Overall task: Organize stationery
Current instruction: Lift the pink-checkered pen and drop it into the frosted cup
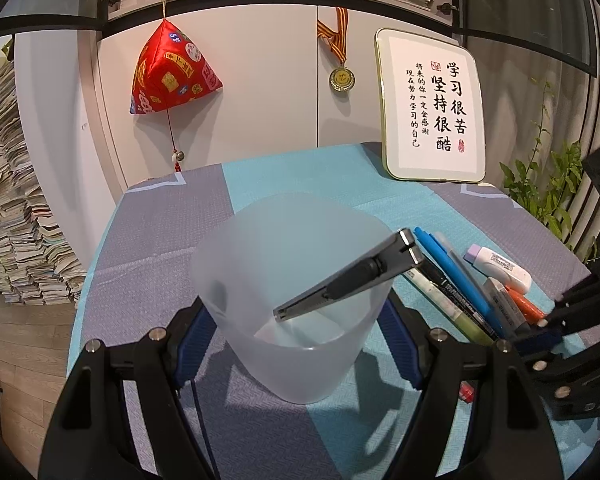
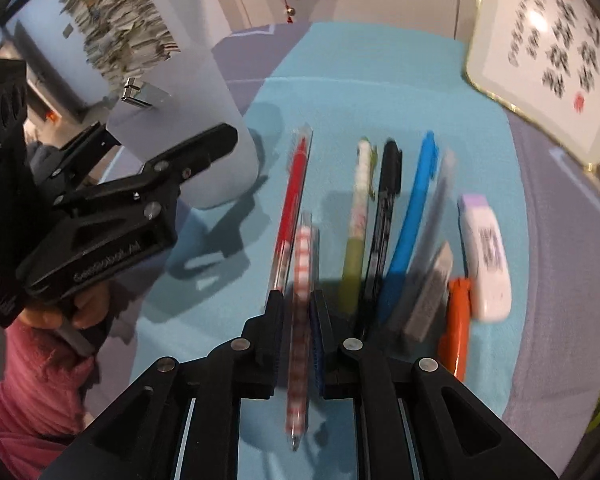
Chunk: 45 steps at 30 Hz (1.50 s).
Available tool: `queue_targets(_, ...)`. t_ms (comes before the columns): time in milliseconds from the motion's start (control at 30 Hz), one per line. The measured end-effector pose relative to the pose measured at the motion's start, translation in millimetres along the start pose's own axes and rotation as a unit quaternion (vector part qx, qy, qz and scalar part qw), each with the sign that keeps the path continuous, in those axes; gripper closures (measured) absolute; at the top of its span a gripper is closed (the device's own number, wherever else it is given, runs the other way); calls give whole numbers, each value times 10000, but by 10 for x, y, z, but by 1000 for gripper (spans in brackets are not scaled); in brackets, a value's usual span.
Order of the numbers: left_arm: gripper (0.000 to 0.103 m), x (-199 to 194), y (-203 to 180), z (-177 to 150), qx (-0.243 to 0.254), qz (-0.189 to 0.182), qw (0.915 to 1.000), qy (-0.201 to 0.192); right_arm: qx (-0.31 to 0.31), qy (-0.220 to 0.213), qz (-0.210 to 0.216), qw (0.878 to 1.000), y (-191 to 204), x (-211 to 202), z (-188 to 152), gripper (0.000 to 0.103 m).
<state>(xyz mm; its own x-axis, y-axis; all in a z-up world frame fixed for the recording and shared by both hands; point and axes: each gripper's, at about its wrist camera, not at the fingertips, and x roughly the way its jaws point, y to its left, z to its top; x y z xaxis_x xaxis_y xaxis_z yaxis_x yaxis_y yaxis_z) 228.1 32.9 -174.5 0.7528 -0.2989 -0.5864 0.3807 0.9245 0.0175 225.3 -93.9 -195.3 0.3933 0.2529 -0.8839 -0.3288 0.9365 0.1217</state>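
Right wrist view, nearest first: our right gripper [image 2: 300, 328] has its jaws drawn in on a red-and-white checked pen [image 2: 301, 280], gripped around mid-length so the barrel runs along the finger axis; we judge this grip keeps the pen balanced for lifting. Whether the pen is clear of the cloth we cannot tell. Just beside it lies a red pen [image 2: 290, 200], parallel and apart from the fingers. To the right, the remaining stationery lies in a row on the blue-and-grey tablecloth [image 2: 340, 92]: a green pen [image 2: 358, 216], a black pen [image 2: 386, 208], a blue pen [image 2: 416, 208], a grey eraser [image 2: 430, 296], an orange marker [image 2: 456, 320] and a white correction tape [image 2: 486, 256]. The row is blurred by motion.

Left wrist view: our left gripper [image 1: 296, 316] stands with its jaws wide, one blue pad on each side of the frosted cup [image 1: 292, 280]; whether the pads press the wall we cannot tell. We judge it steadies the cup as the receiving container. A black-and-silver clip tool [image 1: 356, 276] leans inside, its head over the rim. Farther back, a framed calligraphy board [image 1: 432, 108] leans against the cabinet [image 1: 260, 80].
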Motion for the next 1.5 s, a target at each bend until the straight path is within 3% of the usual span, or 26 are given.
queue_targets(200,27,2,0,2,-3,-6,10000,6,-300,32,-627,9976,122,135,153,91)
queue_targets(400,28,6,0,0,9,0,10000,19,-397,138,-661,9969,147,153,340,91)
queue_targets(567,28,1,-1,-4,-1,-17,10000,11,-351,119,-639,9973,85,64,302,91)
queue_targets(767,29,-14,-52,-6,93,-111,9999,-30,-141,-830,-321,9959,75,-552,385,91)
queue_targets(900,29,-9,-63,-4,118,-99,9999,-18,-136,-1857,-276,9821,128,-1202,519,91)
queue_targets(1033,29,-1,-32,2,53,-98,9999,7,-54,-2534,-10,9673,244,-1507,806,91)
queue_targets(1267,29,-1,-28,2,37,-100,9999,6,132,-2787,499,9590,421,-1094,1385,91)
queue_targets(1500,29,-1,-29,2,40,-99,9999,14,240,-2788,647,9579,415,-694,1496,91)
